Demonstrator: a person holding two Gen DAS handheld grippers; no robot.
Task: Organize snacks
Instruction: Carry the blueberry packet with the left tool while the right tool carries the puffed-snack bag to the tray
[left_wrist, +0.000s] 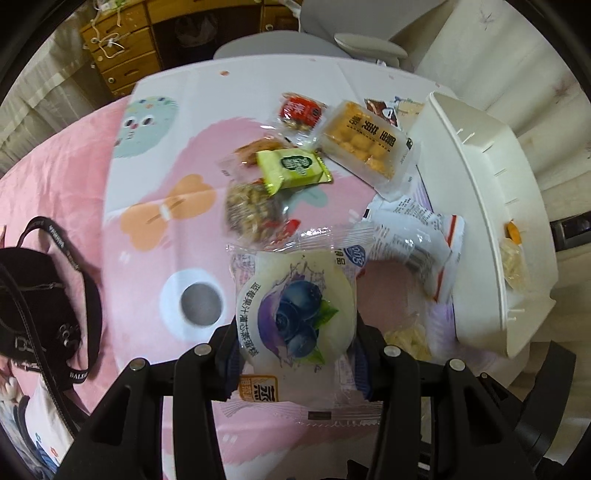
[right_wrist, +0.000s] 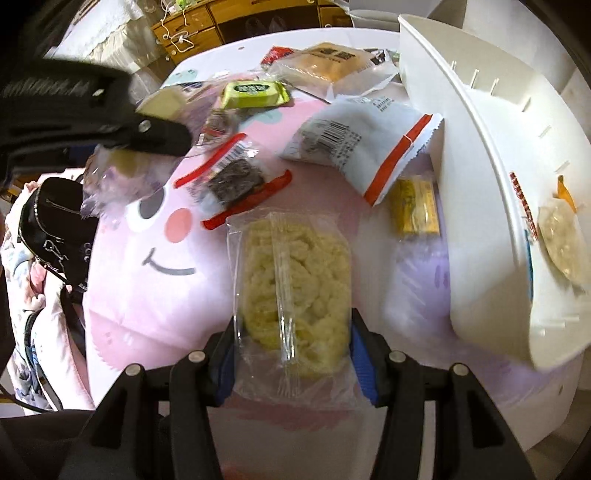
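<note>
My left gripper (left_wrist: 295, 343) is shut on a round blueberry cake in a clear wrapper (left_wrist: 295, 306), held above the pink cartoon cloth (left_wrist: 147, 192). In the right wrist view that same pack (right_wrist: 122, 173) hangs blurred at upper left under the left gripper's black finger (right_wrist: 162, 133). My right gripper (right_wrist: 293, 347) is shut on a clear pack of pale yellow puffed snack (right_wrist: 295, 280), blue pads pressing its two sides. A white bin (left_wrist: 480, 184) (right_wrist: 480, 184) stands at the right with a small snack bag (right_wrist: 561, 236) inside.
Loose snacks lie on the cloth: a green pack (left_wrist: 291, 168), yellow crackers (left_wrist: 365, 144), a red pack (left_wrist: 301, 110), nuts (left_wrist: 251, 210), a white red-edged bag (right_wrist: 354, 140), a dark bar (right_wrist: 236, 181), a gold pack (right_wrist: 413, 206). A black handbag (left_wrist: 37, 295) sits left.
</note>
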